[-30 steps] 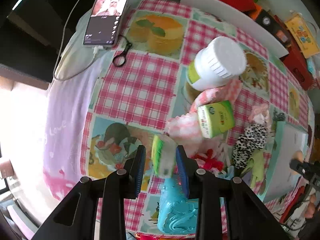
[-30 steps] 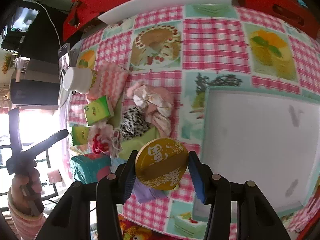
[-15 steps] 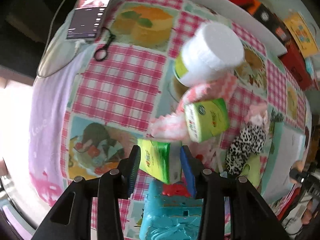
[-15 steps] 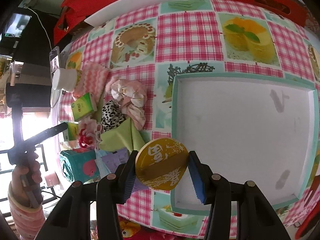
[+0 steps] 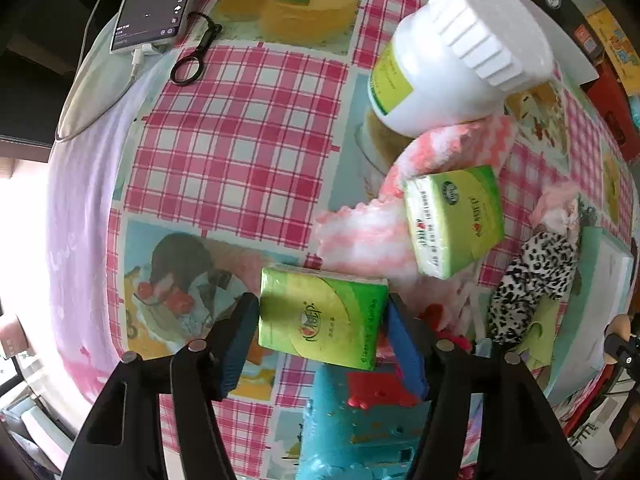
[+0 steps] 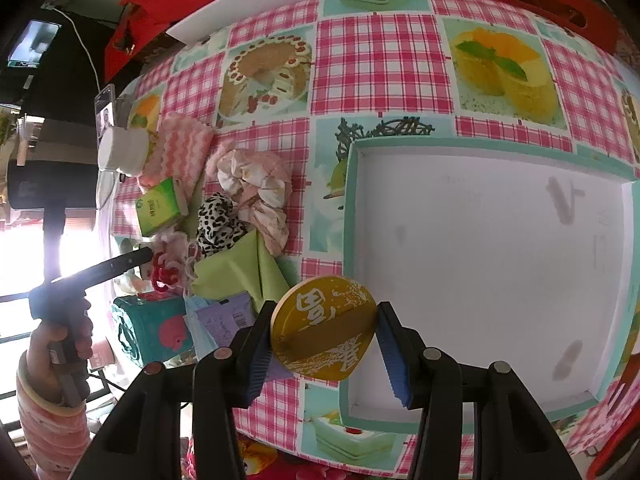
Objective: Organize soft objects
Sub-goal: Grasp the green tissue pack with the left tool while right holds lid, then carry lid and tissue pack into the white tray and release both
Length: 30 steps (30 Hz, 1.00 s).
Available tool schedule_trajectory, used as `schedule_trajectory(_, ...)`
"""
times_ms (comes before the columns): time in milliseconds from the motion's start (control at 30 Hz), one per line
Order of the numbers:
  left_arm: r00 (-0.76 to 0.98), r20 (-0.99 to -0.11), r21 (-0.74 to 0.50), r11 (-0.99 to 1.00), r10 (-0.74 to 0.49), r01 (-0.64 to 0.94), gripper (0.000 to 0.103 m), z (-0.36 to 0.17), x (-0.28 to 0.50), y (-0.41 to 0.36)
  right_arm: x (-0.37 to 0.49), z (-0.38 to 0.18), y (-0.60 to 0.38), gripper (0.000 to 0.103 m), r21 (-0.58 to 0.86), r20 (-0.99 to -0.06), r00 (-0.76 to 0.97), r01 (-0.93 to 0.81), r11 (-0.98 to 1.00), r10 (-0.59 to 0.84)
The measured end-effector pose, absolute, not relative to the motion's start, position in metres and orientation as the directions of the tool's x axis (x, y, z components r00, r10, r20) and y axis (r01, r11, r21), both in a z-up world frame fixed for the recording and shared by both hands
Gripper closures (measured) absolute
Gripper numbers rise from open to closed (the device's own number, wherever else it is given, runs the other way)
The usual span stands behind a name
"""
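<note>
Tissue pack sits between my left hand-held gripper's just-widened jaws, seemingly touching both blue pads, beside the pink cloth; my right hand-held gripper grips a yellow disc; next, carry softs to the white tray.

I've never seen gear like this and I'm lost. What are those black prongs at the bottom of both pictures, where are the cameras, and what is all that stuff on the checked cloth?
No robot here: a person holds a hand-operated two-finger clamp in each hand, each with a wide-angle camera looking along its fingers.

One picture is from the left gripper. Its jaws have just been opening around a green tissue pack lying on the tablecloth. Nearby lie a second tissue pack, a pink towel, a white jar and a phone.

The other is from the right gripper, clamped on a round yellow tin beside a white tray. It also shows the person's hand on the left tool.
</note>
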<state>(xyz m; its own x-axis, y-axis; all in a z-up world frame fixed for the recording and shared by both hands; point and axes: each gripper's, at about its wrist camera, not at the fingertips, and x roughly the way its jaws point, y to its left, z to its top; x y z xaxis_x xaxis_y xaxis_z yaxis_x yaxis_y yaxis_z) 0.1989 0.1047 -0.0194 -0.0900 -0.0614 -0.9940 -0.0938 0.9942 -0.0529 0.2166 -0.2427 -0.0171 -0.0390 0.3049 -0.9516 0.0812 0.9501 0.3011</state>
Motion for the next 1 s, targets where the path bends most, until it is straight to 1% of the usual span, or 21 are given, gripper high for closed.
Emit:
schedule_trajectory(167,-0.097,-0.992,-0.070,0.992,-0.080,-0.106,0.037,-0.037,0.204,0.120,0.217,-0.019,-0.239,0.051,0.297,-0.953,-0.044,0.079,0.952,0.301)
schedule_trajectory(367,-0.105,-0.991,-0.072,0.991,-0.084,-0.115,0.037,-0.042,0.203,0.122,0.217,-0.020,-0.237,0.051,0.291,-0.954,-0.048,0.077,0.954,0.295)
schedule_trajectory(500,-0.109,-0.990,-0.078,0.989,-0.092,-0.125,0.037,-0.054,0.200,0.130,0.217,-0.022,-0.236,0.051,0.283,-0.957,-0.050,0.076,0.956,0.287)
schedule_trajectory(600,-0.106,-0.991,-0.063,0.990,-0.076,-0.123,0.038,-0.054,0.195,0.133,0.217,-0.023,-0.236,0.051,0.282,-0.957,-0.051,0.077,0.956,0.286)
schedule_trajectory(700,-0.095,-0.993,-0.056,0.993,-0.066,-0.105,0.038,-0.042,0.192,0.135,0.216,-0.020,-0.237,0.051,0.281,-0.958,-0.043,0.075,0.957,0.285)
schedule_trajectory(900,-0.026,-0.999,-0.019,0.996,-0.022,-0.086,0.038,0.005,0.190,0.134,0.214,-0.011,-0.249,0.051,0.278,-0.960,-0.021,0.083,0.957,0.280)
schedule_trajectory(1000,0.041,-0.998,-0.044,0.997,-0.041,-0.069,0.038,0.038,0.188,0.123,0.210,-0.009,-0.259,0.051,0.269,-0.962,-0.015,0.090,0.959,0.271)
